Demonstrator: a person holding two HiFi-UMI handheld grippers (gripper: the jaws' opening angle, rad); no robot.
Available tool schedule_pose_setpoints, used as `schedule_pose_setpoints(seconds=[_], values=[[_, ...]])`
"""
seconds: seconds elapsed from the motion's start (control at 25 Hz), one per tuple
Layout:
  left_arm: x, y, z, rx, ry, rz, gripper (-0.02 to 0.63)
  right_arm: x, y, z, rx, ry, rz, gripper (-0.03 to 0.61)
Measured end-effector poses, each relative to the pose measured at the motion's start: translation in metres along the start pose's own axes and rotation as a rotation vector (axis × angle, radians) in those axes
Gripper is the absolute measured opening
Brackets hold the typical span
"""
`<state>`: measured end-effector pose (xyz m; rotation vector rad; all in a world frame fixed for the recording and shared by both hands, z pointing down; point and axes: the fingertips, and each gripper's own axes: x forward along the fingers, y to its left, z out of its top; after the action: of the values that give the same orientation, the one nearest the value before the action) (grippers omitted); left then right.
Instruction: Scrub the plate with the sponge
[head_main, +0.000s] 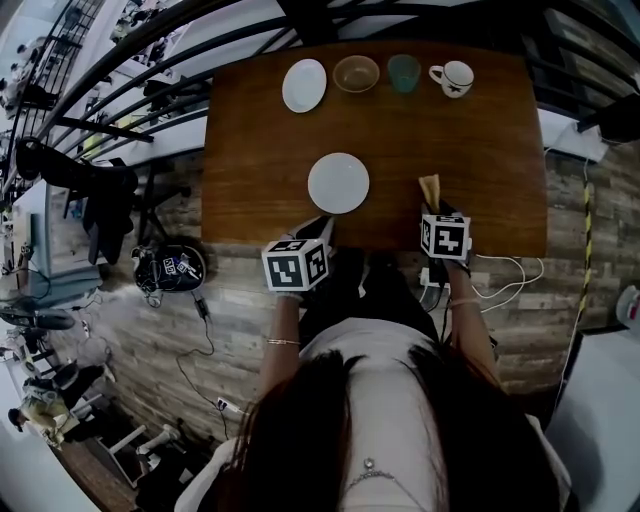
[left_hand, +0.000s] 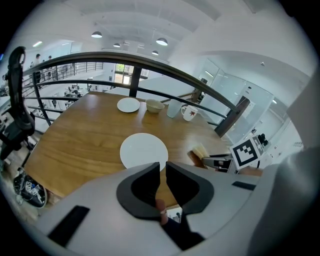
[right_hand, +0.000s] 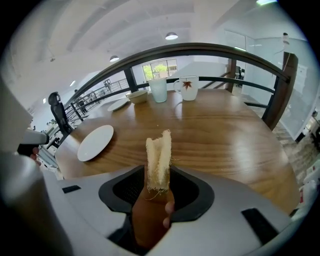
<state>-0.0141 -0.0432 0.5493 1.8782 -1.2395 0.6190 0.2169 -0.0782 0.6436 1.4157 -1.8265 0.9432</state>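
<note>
A white plate (head_main: 338, 183) lies on the wooden table (head_main: 480, 150) near its front edge; it also shows in the left gripper view (left_hand: 144, 150) and the right gripper view (right_hand: 95, 142). My right gripper (head_main: 432, 207) (right_hand: 158, 169) is shut on a tan loofah sponge (head_main: 430, 187) (right_hand: 159, 150), which sticks out forward over the table, to the right of the plate and apart from it. My left gripper (head_main: 320, 228) (left_hand: 163, 167) hovers at the table's front edge just short of the plate, shut with nothing between its jaws.
Along the far edge stand a second white plate (head_main: 304, 85), a bowl (head_main: 356, 73), a glass (head_main: 404, 72) and a mug (head_main: 455, 77). A dark railing (left_hand: 150, 64) curves behind the table. Cables (head_main: 500, 280) lie on the floor by my right side.
</note>
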Motion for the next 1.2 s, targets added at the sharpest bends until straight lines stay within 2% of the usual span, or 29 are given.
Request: schedule_pose_setpoints(seconds=[0.08,0.2,0.32,0.8,1.2], values=[[0.001,0.001,0.0,0.002,0.002,-0.004,0.048,0.002,-0.001,-0.004,-0.002,0.01,-0.015,0.17],[0.001,0.005,0.002,0.006,0.009,-0.011,0.048,0.0,-0.002,-0.006,-0.009,0.015,-0.048,0.116],[0.002,0.01,0.004,0.011,0.014,-0.022,0.048,-0.001,0.0,-0.005,0.001,0.01,-0.063,0.1],[0.007,0.049,0.01,0.02,0.076,-0.057,0.048,0.001,0.037,0.017,0.05,-0.009,-0.06,0.092],[0.016,0.078,0.01,0.028,0.13,-0.1,0.048,0.014,0.084,0.04,0.041,-0.02,-0.029,0.092]])
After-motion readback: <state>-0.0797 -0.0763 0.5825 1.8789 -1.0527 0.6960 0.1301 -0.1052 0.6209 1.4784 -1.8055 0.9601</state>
